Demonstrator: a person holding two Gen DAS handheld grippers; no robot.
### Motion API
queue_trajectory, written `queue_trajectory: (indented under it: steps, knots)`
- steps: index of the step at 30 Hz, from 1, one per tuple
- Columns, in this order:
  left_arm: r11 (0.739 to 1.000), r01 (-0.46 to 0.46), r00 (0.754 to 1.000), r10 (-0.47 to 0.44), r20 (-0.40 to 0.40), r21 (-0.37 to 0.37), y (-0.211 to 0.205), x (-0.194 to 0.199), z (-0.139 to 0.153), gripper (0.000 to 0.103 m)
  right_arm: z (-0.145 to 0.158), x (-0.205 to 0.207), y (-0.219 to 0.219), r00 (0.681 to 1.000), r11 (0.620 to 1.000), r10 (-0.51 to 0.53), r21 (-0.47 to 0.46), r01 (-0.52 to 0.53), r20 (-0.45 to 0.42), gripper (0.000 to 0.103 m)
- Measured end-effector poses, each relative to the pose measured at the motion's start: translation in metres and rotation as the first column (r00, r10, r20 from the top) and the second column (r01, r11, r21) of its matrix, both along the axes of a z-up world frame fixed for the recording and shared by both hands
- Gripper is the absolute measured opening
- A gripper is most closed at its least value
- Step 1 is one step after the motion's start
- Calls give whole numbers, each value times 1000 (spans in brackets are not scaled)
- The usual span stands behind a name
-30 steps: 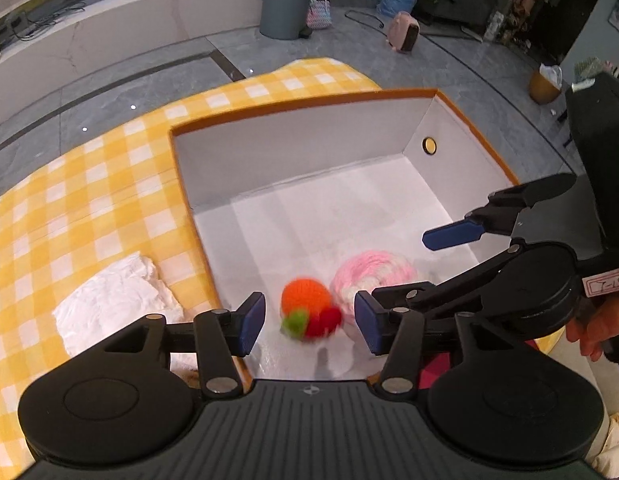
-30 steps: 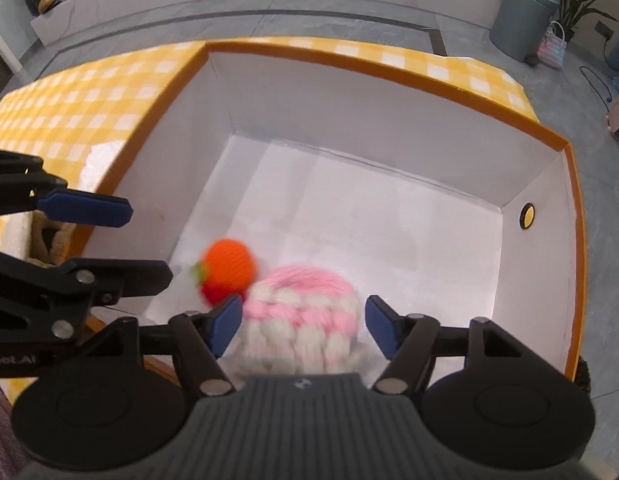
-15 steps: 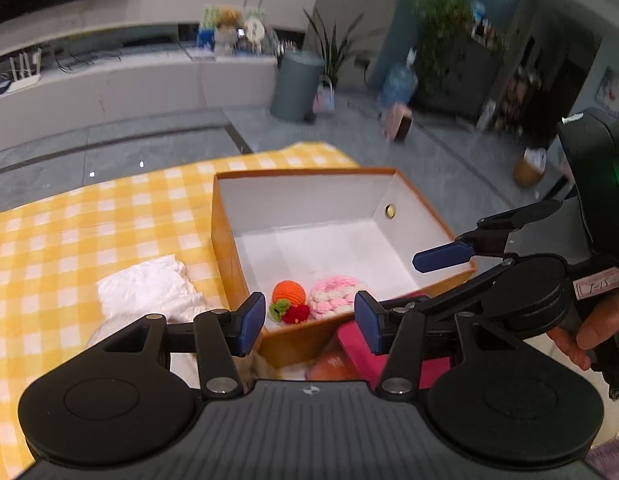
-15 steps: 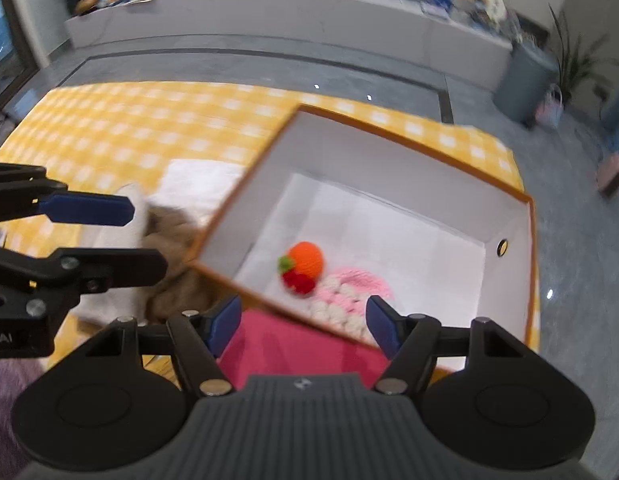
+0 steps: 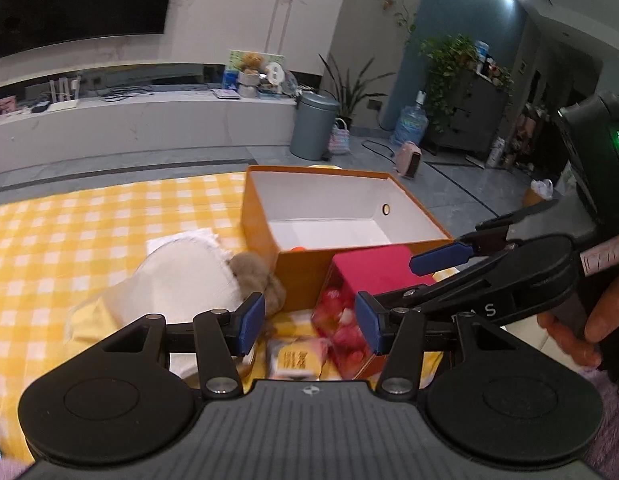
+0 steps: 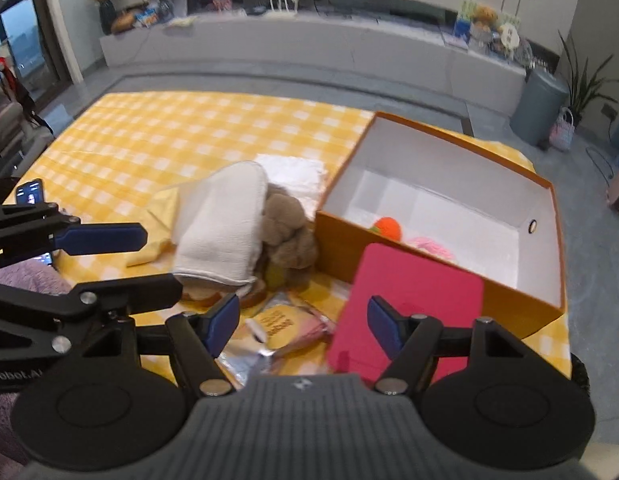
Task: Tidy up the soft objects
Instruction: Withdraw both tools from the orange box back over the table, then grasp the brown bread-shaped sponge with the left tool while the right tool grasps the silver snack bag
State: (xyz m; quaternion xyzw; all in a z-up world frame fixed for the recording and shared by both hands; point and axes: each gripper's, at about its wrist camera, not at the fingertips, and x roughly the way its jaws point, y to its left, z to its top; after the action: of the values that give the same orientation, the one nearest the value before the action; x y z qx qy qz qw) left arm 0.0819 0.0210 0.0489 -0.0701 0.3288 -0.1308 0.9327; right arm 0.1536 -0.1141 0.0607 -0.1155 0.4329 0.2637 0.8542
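Left wrist view, surface: yellow checked cloth [image 5: 89,232] bearing an orange box [image 5: 305,268], white towel [image 5: 185,280], brown plush [image 5: 255,276] and pink box [image 5: 369,276].
Left wrist view, room: grey bin [image 5: 314,126], water bottle [image 5: 409,124], potted plants.
Left gripper [image 5: 309,322]: jaws apart, empty.
Right wrist view, box contents: orange knitted toy [image 6: 387,228], pink knitted piece [image 6: 433,246].
Right gripper [image 6: 303,322]: jaws apart, empty.

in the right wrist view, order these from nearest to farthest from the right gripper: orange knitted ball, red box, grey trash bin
1. red box, right at the right gripper, leaning on the orange box's front wall.
2. orange knitted ball, inside the orange box, near corner.
3. grey trash bin, on the floor, upper right.
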Motion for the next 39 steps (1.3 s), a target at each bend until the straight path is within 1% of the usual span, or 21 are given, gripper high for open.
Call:
queue_trajectory:
  steps: [1,4,6,8,11,14,17,19,22,25,28,30,33,36,39]
  knots:
    - [1000,-8,1000,8,6,-6,2,-5,-3,62,-4,-8,0,1000,1000,10,13,-10,10,71]
    - [999,-37,999,37,13,-31,10,-20,-12,63,-17,-25,1,999,999,32,26,-32,4,72]
    - [997,-61,998,61,10,-50,15,-29,-21,63,-25,-33,-2,1000,997,24,70,-24,6,74]
    - [995,-85,996,85,13,-48,20,-37,-31,63,-34,-41,-2,999,995,28,93,-29,16,74]
    - [994,-102,995,103,16,-24,23,-46,-44,63,-50,-52,-3,999,993,2,121,-7,42,74]
    - [993,-115,993,115,-1,-23,26,-47,-51,63,-66,-58,-4,997,987,-45,156,34,67,74]
    - [992,-125,992,125,-9,-12,29,-48,-62,63,-81,-65,-4,989,985,-85,160,65,124,74]
    - [991,-130,991,130,-16,-15,32,-49,-70,63,-91,-68,-3,983,983,-114,161,91,144,74]
    - [991,-128,991,128,-34,-21,33,-48,-80,63,-103,-66,-2,978,974,-163,177,140,127,74]
    - [992,-123,991,123,-53,-7,32,-43,-87,62,-110,-64,2,976,970,-186,182,163,115,74]
    - [991,-135,988,135,-77,6,33,-38,-93,62,-118,-59,7,975,961,-205,204,186,79,77]
    - [987,-159,983,161,-87,26,35,-36,-96,63,-124,-57,10,974,958,-216,210,197,70,78]
    - [979,-188,978,194,-80,82,38,-33,-97,62,-132,-53,15,970,954,-235,203,220,55,78]
    - [977,-190,976,198,-89,94,45,-24,-97,63,-140,-46,17,963,940,-270,222,259,21,78]
    - [976,-189,974,200,-106,108,48,-14,-100,63,-149,-39,23,956,935,-292,208,286,-5,78]
